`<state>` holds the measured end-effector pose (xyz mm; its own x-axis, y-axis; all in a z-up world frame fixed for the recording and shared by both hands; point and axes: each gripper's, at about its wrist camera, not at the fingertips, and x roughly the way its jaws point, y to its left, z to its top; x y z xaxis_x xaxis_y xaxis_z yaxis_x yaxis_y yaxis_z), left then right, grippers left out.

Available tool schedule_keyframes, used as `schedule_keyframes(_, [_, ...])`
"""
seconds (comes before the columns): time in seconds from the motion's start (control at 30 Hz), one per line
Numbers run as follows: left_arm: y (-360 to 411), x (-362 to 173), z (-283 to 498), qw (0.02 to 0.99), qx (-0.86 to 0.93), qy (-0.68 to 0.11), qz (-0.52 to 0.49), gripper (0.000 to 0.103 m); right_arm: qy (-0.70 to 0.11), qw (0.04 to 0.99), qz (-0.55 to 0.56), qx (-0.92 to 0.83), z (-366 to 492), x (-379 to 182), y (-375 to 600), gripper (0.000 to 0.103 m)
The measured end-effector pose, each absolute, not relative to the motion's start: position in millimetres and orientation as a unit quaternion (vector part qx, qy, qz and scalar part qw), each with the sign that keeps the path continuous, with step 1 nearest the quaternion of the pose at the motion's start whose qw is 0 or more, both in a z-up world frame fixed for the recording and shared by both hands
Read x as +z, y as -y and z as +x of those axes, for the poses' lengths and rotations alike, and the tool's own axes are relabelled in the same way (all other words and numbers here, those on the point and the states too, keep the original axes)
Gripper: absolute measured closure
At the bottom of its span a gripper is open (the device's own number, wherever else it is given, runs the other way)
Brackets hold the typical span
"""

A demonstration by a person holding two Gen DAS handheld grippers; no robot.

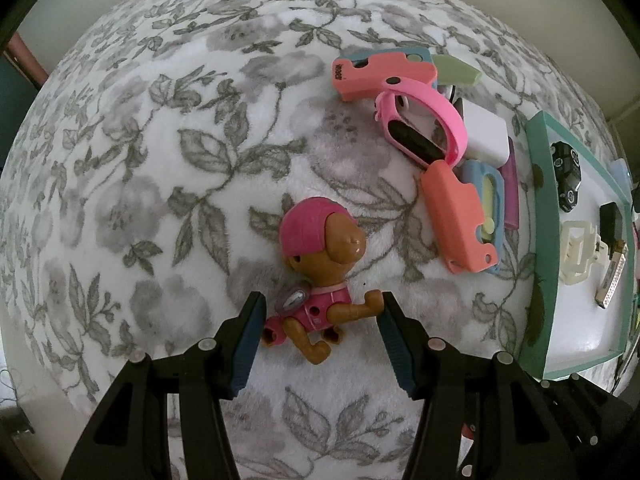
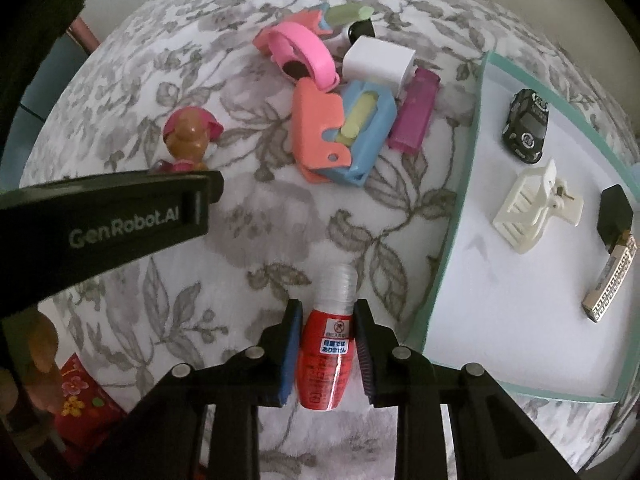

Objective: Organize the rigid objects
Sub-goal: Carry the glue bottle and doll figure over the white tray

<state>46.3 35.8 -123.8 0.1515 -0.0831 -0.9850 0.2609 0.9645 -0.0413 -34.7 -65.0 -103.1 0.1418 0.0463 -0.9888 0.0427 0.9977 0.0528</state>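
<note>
Soft floral blanket gives poor footing. Left claw gapes around the toy pup lying between its pads; closing off-centre could flip it. Right claw clenches a red bottle, tray just right; its rounded body may slip.

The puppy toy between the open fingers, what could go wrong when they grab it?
The pink and brown plastic puppy toy lies crooked between the open left gripper, so the fingers might pinch only a leg and it could twist out. The right gripper holds the small red bottle by its smooth rounded sides, so it might slip.
</note>
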Motion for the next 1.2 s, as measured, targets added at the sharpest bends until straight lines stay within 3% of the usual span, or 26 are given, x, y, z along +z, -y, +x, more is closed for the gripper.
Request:
schedule_keyframes(0.17, [-28.6,-111.4,55.8,0.759,-0.108,-0.639,0.063,0.045,-0.64,0.767,0.042,0.002,-32.4,-89.3,74.0,0.075])
schedule_keyframes(0.2, [-29.8,-108.2,56.4,0.761,-0.108,-0.637,0.06,0.052,-0.636,0.771,0.042,0.001,-31.9,-86.0,75.1,0.075])
schedule_keyframes(0.67, [-29.4,-45.3,55.7,0.808,-0.12,-0.576,0.046,0.052,-0.567,0.818,0.089,-0.031,-26.0,-38.4,119.5,0.075])
schedule_keyframes(1.0, [31.0,-0.6,34.3,0.821,-0.204,-0.531,0.053,0.052,-0.539,0.821,0.126,-0.137,-36.1,-26.8,203.8,0.075])
schedule_keyframes(1.2, [80.8,-0.3,14.3,0.804,-0.255,-0.533,0.069,0.052,-0.538,0.805,0.174,-0.181,-52.6,-37.3,251.9,0.075])
